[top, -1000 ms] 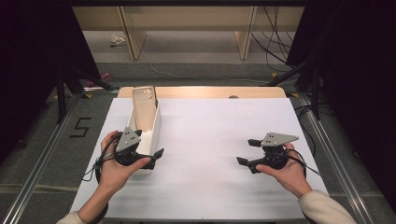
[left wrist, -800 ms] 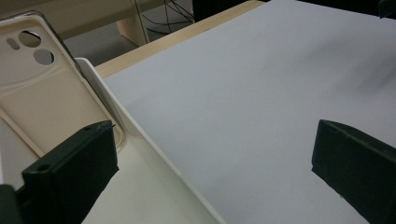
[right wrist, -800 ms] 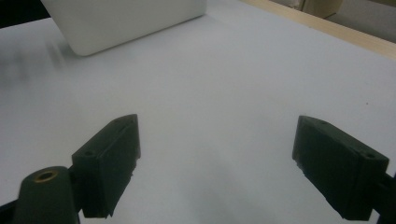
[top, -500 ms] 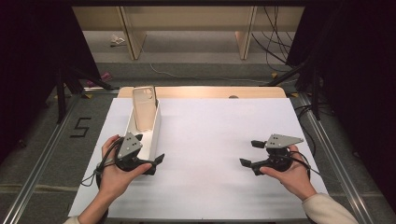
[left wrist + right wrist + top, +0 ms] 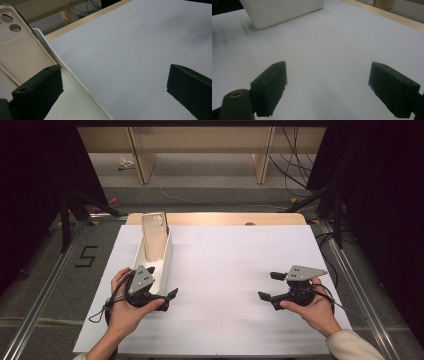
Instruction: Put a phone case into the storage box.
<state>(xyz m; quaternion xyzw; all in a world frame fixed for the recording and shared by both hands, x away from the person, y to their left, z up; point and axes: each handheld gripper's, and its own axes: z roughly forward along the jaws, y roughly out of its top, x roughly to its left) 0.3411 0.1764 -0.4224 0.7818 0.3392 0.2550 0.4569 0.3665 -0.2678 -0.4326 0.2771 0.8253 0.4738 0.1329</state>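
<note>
- My left gripper (image 5: 167,296) sits at the near left of the table (image 5: 240,270), held low over the white sheet, at the near end of the tray (image 5: 165,257).
- Its jaws are wide apart with nothing between them; in the left gripper view one jaw stands over the tray's near end, on the inner side of its wall, and the other hangs over bare white sheet.
- The tray is a long, narrow white trough that runs away from me along the left side of the table.
- A phone case (image 5: 154,236) stands in the tray's far part, leaning tilted, with the camera holes at its top end; in the left gripper view it rises just behind my jaw (image 5: 17,47).
- My right gripper (image 5: 272,286) is at the near right, well apart from the tray, pointing left across the table.
- Its jaws are spread too and hold nothing; the right gripper view shows only sheet between them, with the tray's rounded white end (image 5: 284,11) farther off.
- My left hand (image 5: 125,307) and right hand (image 5: 310,307) each wrap a gripper from behind.
</note>
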